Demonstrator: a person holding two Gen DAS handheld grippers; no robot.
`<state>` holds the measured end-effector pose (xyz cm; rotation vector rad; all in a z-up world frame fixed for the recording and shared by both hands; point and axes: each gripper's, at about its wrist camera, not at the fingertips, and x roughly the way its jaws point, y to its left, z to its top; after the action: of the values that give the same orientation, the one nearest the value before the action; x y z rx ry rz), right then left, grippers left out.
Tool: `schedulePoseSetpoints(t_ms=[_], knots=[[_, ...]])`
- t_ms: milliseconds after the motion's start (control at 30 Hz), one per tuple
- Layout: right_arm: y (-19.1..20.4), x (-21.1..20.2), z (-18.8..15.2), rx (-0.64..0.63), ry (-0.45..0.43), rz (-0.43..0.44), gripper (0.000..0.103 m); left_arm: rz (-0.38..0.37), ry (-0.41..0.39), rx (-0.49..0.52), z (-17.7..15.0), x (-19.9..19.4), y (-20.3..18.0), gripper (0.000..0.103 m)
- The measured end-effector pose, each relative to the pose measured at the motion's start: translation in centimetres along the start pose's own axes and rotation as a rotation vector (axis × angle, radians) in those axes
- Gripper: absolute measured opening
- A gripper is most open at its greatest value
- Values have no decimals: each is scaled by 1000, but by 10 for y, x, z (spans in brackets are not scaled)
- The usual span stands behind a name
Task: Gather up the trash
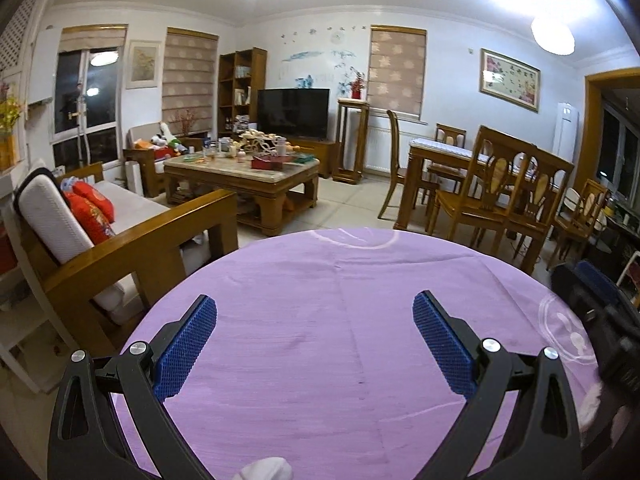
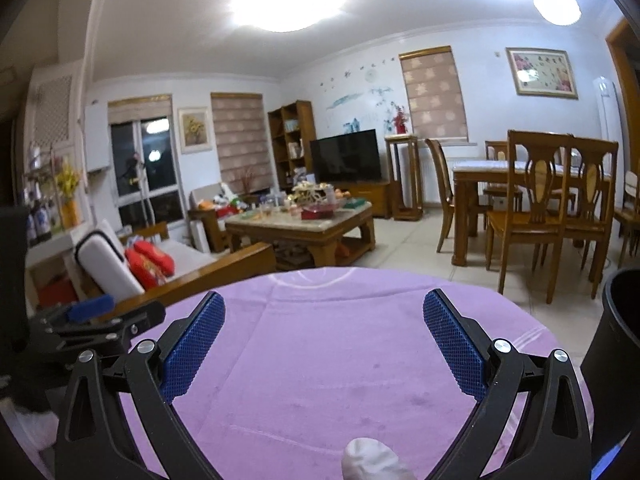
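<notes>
A round table with a purple cloth (image 1: 320, 340) fills the lower half of both views; it also shows in the right wrist view (image 2: 328, 360). My left gripper (image 1: 314, 308) is open and empty above the cloth. My right gripper (image 2: 324, 308) is open and empty above the cloth. A crumpled white piece of paper (image 1: 266, 468) lies at the bottom edge under the left gripper. A similar white crumpled piece (image 2: 372, 460) lies at the bottom edge under the right gripper. A dark bin (image 2: 618, 360) stands at the right edge of the right wrist view.
A wooden sofa with red cushions (image 1: 120, 240) stands left of the table. A cluttered coffee table (image 1: 244, 176) and a TV (image 1: 294, 112) are beyond. A dining table with wooden chairs (image 1: 492, 184) stands to the right. The other gripper's body shows at the right edge (image 1: 600, 312).
</notes>
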<state>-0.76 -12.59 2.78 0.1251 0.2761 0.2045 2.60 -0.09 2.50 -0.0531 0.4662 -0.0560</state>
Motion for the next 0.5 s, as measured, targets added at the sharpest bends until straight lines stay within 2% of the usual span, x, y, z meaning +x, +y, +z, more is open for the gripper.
schedulePoseSetpoints(t_ms=[167, 333, 500], knots=[[-24, -24, -3, 29, -51, 15, 98, 33, 14, -13, -5, 7, 9, 98], [-21, -31, -5, -8, -55, 20, 98, 75, 13, -9, -3, 4, 7, 98], [-20, -36, -6, -11, -61, 31, 98, 104, -22, 10, -4, -3, 3, 98]])
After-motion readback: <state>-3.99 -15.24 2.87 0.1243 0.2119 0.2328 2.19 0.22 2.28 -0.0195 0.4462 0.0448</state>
